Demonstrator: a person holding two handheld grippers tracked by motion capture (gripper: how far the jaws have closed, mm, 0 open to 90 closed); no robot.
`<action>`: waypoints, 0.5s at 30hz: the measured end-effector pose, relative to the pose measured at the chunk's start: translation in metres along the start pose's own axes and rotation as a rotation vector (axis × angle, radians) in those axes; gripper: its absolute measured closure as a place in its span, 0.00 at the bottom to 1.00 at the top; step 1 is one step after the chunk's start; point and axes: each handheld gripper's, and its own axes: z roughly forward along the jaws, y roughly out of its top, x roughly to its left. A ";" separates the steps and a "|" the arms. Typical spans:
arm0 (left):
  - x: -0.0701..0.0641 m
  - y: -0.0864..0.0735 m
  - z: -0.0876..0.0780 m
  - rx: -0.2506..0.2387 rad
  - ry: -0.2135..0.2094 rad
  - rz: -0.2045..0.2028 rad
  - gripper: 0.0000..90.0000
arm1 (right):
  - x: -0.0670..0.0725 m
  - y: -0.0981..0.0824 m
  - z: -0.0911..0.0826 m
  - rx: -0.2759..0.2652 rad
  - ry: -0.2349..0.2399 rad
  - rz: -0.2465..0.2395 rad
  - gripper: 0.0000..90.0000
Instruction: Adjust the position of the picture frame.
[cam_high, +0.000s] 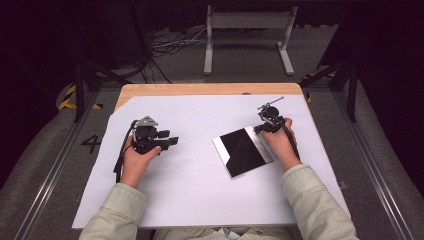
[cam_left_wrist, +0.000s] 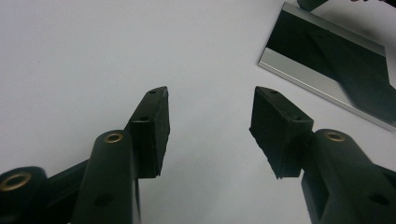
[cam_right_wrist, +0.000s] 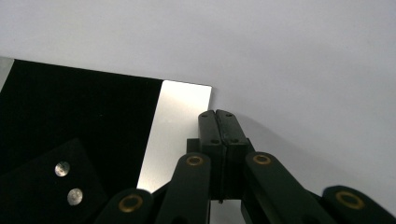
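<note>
From the high view, my left gripper (cam_high: 172, 141) sits left of centre on the white sheet (cam_high: 190, 180), jaws spread wide with nothing between them. Just right of centre lies the mirror plate (cam_high: 243, 151), flat, glossy black with silver edges. My right gripper (cam_high: 258, 129) is at the plate's upper right corner, jaws pressed together, tips just beside the edge, can't tell if touching.

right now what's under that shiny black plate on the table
The plate lies flat on the white sheet that covers the wooden table. Whatever sits directly beneath it is hidden by the plate itself. The right gripper, fingers together, rests at its far right corner.
</note>
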 end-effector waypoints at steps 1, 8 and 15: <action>0.000 0.000 0.000 0.000 -0.001 0.001 0.53 | 0.000 0.000 0.000 -0.003 -0.002 0.001 1.00; -0.001 0.000 0.003 0.013 -0.012 0.006 0.54 | 0.007 0.007 0.004 0.020 -0.026 -0.082 1.00; -0.002 0.000 0.005 0.018 -0.025 -0.007 0.55 | 0.029 0.018 0.013 0.027 0.015 -0.158 1.00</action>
